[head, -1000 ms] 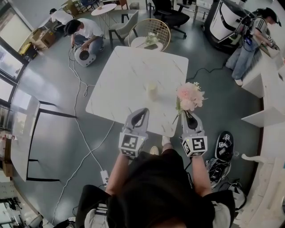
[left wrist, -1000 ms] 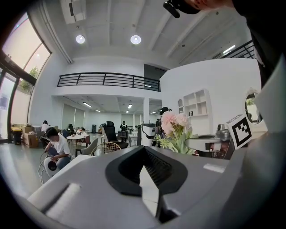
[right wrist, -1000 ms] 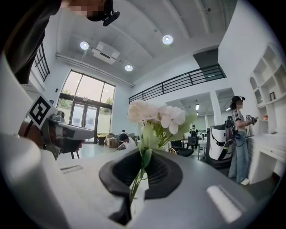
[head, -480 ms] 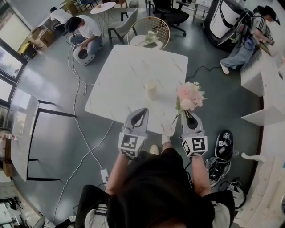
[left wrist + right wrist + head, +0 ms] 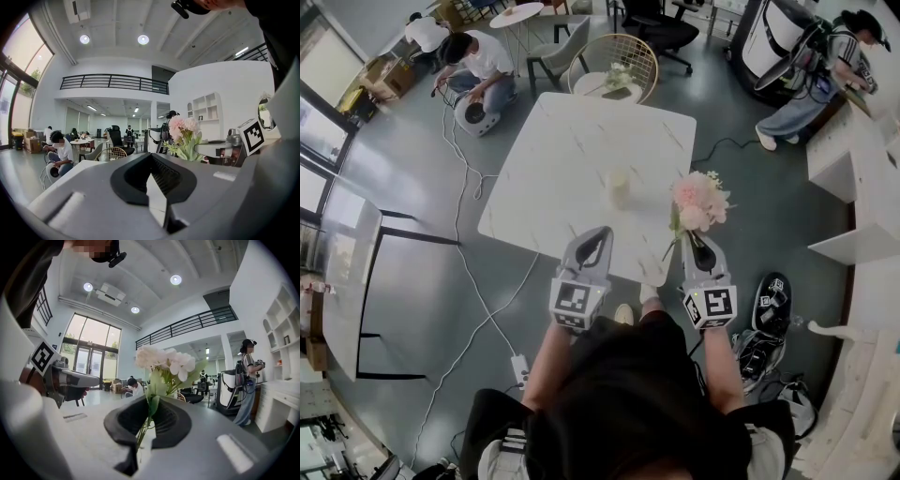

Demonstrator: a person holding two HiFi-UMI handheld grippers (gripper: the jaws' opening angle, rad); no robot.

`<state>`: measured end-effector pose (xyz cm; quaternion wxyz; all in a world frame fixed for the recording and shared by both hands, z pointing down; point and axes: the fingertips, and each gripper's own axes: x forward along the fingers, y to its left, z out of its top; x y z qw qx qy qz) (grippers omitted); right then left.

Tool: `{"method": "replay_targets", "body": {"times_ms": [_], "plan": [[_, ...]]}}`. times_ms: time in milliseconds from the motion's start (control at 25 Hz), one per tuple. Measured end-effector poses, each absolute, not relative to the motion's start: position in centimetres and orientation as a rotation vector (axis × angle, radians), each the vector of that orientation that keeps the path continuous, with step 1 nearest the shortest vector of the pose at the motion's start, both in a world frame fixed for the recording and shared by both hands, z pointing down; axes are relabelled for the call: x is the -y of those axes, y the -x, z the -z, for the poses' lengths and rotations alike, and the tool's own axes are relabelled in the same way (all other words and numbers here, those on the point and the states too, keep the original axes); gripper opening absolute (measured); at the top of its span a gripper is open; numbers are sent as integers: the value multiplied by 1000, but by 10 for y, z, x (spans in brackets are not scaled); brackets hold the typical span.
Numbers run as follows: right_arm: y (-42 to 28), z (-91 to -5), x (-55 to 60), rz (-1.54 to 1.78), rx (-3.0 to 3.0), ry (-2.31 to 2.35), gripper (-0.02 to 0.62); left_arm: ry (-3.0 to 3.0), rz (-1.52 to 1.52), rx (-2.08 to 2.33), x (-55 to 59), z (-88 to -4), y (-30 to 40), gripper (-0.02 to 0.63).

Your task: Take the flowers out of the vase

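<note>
A bunch of pink flowers [image 5: 700, 202] on green stems stands above the near right edge of the white marble table [image 5: 572, 159]. My right gripper [image 5: 687, 236] is shut on the stems. In the right gripper view a stem runs down between the closed pads of the right gripper [image 5: 151, 399], with the blooms [image 5: 164, 361] above. A small pale vase [image 5: 619, 190] stands alone mid-table, left of the flowers and apart from them. My left gripper [image 5: 600, 232] hovers over the table's near edge, shut on nothing. The left gripper [image 5: 151, 157] sees the flowers [image 5: 183, 127] to its right.
A wire-backed chair [image 5: 623, 61] stands at the table's far side. One person crouches on the floor at the far left [image 5: 478, 66] and another stands at the far right [image 5: 825, 84]. A cable [image 5: 469, 272] runs along the floor. Shoes [image 5: 769, 314] lie at the right.
Both grippers and the flowers have kept still. Only the people in the background have shifted a little.
</note>
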<state>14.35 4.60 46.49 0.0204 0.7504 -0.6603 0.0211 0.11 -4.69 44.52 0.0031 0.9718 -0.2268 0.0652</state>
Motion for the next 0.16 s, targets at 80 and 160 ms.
{"method": "replay_targets", "body": {"times_ms": [80,160], "plan": [[-144,-465,-46,-69,2046,-2329,11,-3047,-207,709,47,-446,-2,8],[-144,-465,-46,-74,2042,-2329,11,-3049,-209,706,47,-447,-2,8]]}}
